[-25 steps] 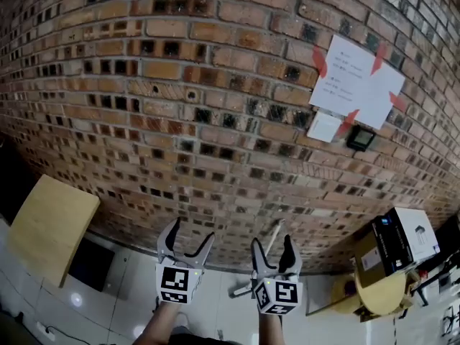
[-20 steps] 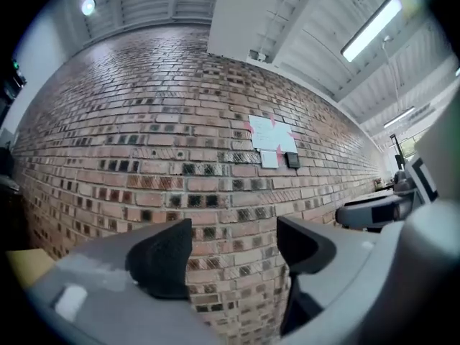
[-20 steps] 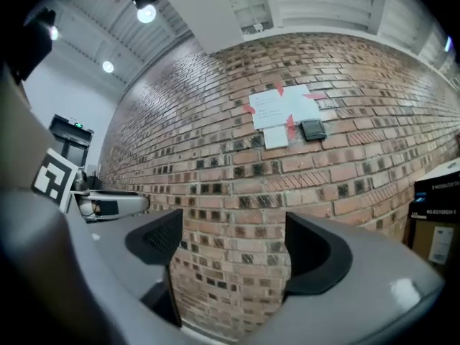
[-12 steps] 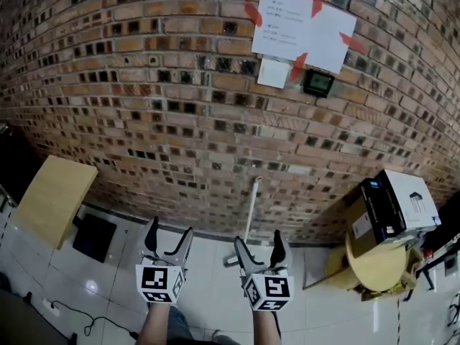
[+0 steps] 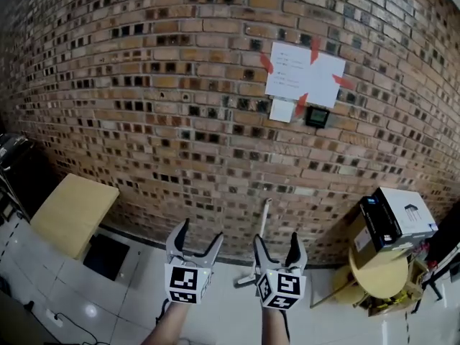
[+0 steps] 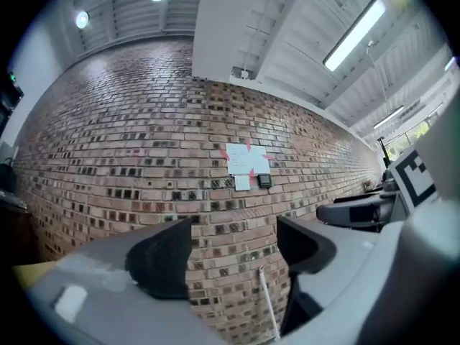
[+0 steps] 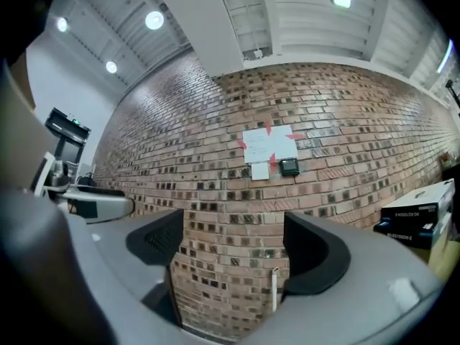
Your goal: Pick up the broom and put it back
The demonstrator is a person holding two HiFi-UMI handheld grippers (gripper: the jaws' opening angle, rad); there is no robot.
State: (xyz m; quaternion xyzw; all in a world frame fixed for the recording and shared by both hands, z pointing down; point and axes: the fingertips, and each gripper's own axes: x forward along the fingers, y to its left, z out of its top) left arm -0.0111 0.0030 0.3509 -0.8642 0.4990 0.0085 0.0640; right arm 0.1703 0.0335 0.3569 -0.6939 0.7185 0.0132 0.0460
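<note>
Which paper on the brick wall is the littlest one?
The small white note hanging under the big taped sheets, right beside the little black box. It is much smaller than the sheets above it.

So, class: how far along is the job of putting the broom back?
Done, it seems: the broom leans against the brick wall. In hand: nothing. The left gripper and right gripper are open and empty, the right's jaws having just been opening, then closing slightly. Left: probably nothing.
</note>
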